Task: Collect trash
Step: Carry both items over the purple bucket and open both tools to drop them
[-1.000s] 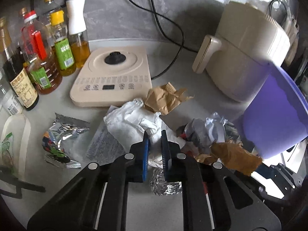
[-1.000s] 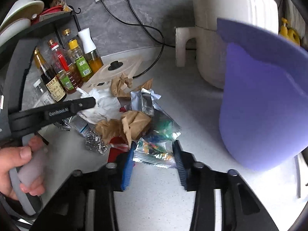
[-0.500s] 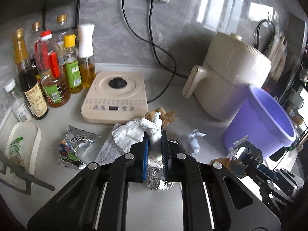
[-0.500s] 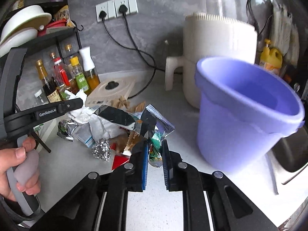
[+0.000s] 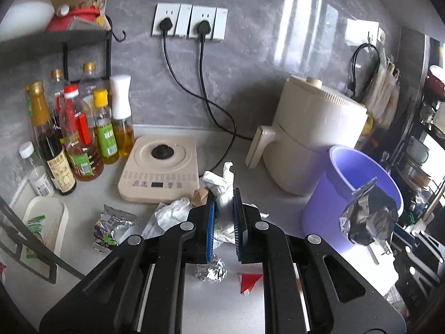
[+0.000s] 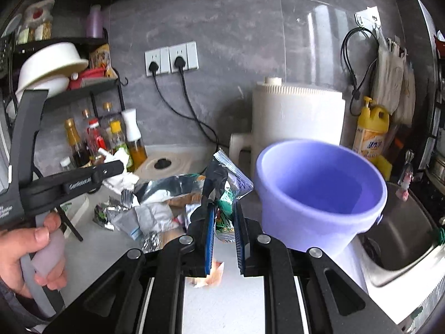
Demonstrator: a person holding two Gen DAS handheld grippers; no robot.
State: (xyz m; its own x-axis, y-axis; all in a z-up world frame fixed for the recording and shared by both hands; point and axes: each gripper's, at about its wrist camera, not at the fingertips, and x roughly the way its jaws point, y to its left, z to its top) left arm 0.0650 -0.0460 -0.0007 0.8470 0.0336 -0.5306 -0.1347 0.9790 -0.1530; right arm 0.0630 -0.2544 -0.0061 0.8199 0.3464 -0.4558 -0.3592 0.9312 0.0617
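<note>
My left gripper point(image 5: 223, 194) is shut on a crumpled white tissue point(image 5: 222, 179) and holds it lifted above the counter. My right gripper point(image 6: 224, 211) is shut on a bunch of foil snack wrappers point(image 6: 222, 175), held up just left of the purple bucket point(image 6: 319, 192). In the left wrist view those wrappers point(image 5: 367, 220) hang in front of the bucket point(image 5: 328, 194). On the counter lie a foil ball point(image 5: 210, 270), a red scrap point(image 5: 249, 279), a silver snack bag point(image 5: 111, 226) and white paper point(image 5: 171, 213).
A beige induction hob point(image 5: 160, 172) and a cream air fryer point(image 5: 311, 139) stand at the back with black cables. Sauce and oil bottles point(image 5: 80, 133) stand at the left. A white tray point(image 5: 44, 222) is at the left edge. A sink point(image 6: 403, 236) lies right of the bucket.
Both grippers have risen from the trash pile. The left lifted the tissue. The right closed on the wrappers and carried them up toward the bucket.
</note>
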